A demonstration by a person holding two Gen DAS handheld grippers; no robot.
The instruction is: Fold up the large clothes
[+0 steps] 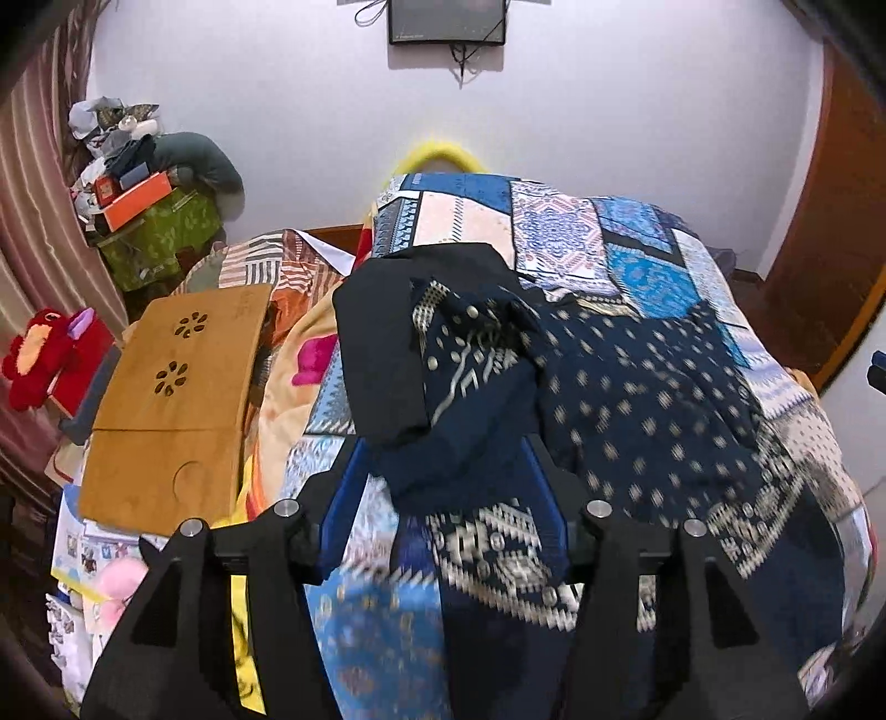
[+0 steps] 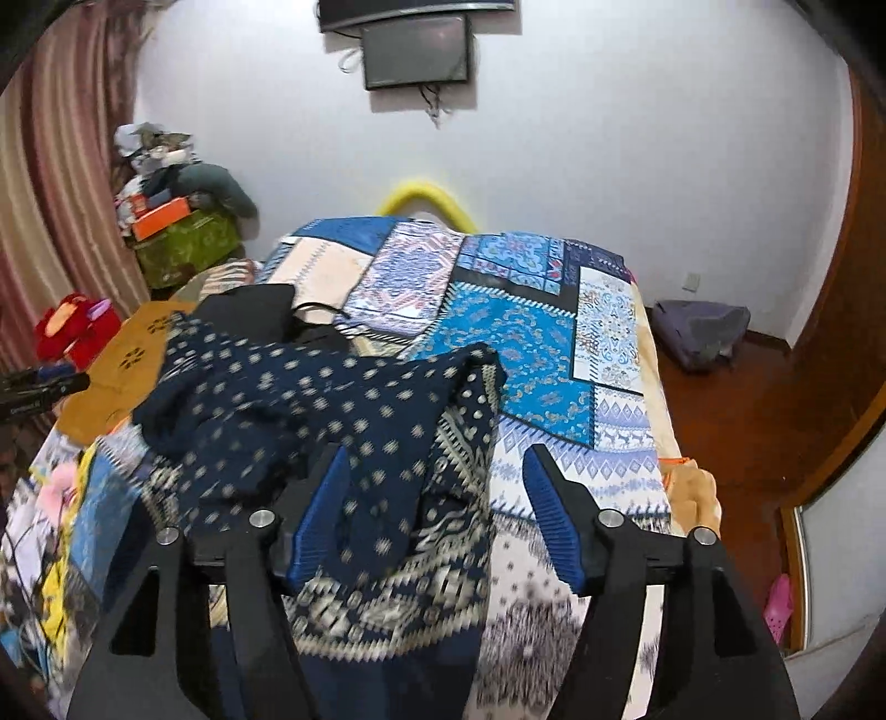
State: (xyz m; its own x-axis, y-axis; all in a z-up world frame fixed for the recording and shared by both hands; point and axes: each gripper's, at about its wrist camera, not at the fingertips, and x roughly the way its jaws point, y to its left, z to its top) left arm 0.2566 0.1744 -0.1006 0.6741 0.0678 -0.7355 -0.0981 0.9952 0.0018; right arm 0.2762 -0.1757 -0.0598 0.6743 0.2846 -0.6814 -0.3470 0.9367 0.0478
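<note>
You are holding both grippers low over a bed, each pointing up its length toward the white wall (image 2: 581, 166) at the head end.

Your left gripper (image 1: 443, 459) has its blue-padded fingers (image 1: 343, 509) spread wide. A bunched fold of the navy patterned garment (image 1: 637, 399) hangs down between them, draped over the fingertips, but the pads are well apart and do not pinch it. Whether the cloth touches either pad cannot be told.

Your right gripper (image 2: 434, 471) is also wide open. Its left finger (image 2: 321, 509) lies against or just under the garment's (image 2: 288, 404) edge; its right finger (image 2: 551, 520) sits over the bare patchwork bedspread (image 2: 531, 354), clear of the cloth. It grips nothing.

The garment, dark blue with pale dots and a cream geometric border, lies crumpled along the middle of the bed, running from the near edge toward the centre. A plain black piece of fabric (image 1: 382, 343) lies heaped at its far left end.

No writing can be read; the wall-mounted screen (image 2: 418, 52) is dark.

The bed's right half and far end show open bedspread. Along the left edge lie a wooden lap tray (image 1: 171, 399) and a red plush toy (image 1: 44, 354), with stacked boxes and clothes (image 1: 149, 205) in the far left corner. Past the right edge is wooden floor (image 2: 731, 421) with a grey bag (image 2: 700, 332) against the wall.
</note>
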